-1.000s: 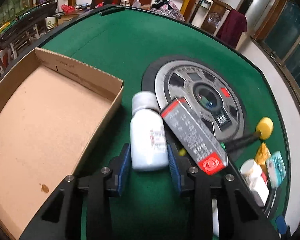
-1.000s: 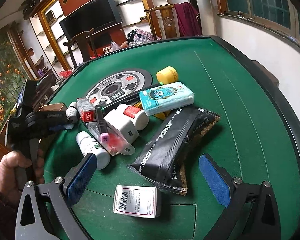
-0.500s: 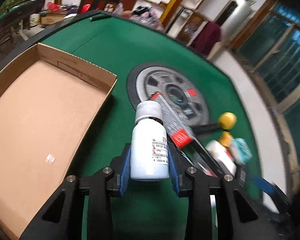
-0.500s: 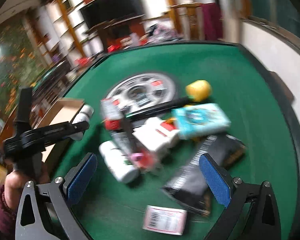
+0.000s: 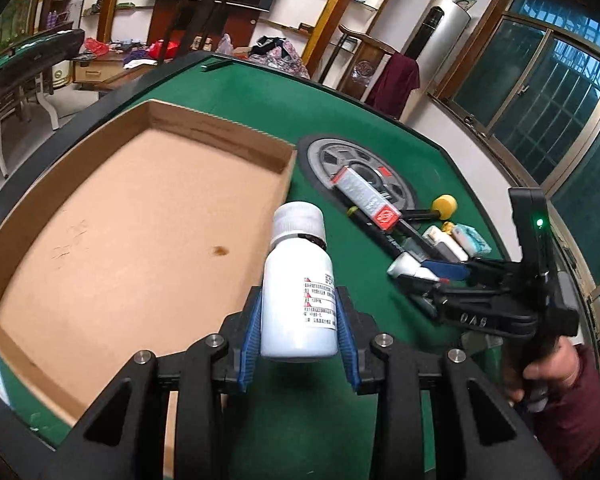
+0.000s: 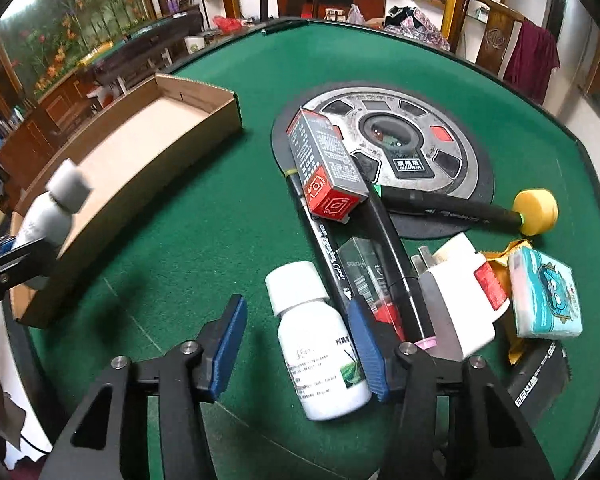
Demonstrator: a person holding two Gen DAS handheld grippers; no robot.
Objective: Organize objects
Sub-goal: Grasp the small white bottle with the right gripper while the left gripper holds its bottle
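Note:
My left gripper (image 5: 298,334) is shut on a white pill bottle (image 5: 298,300) and holds it in the air over the right edge of the open cardboard box (image 5: 140,216). The right wrist view shows that bottle (image 6: 56,208) at the left by the box (image 6: 140,152). My right gripper (image 6: 296,344) is open, its blue pads on either side of a second white bottle (image 6: 320,340) lying on the green table; the right pad touches it. A grey and red carton (image 6: 326,168) lies across black pens (image 6: 332,248).
A round metal disc (image 6: 404,144) sits mid-table. A yellow-capped marker (image 6: 536,212), a white plug (image 6: 460,300), a blue tissue pack (image 6: 544,296) and a black pouch (image 6: 540,380) crowd the right. The table's rim (image 6: 596,184) curves close on the right.
My left gripper lifted the bottle and carried it left over the box edge. My right gripper moved left and down and narrowed around the second white bottle.

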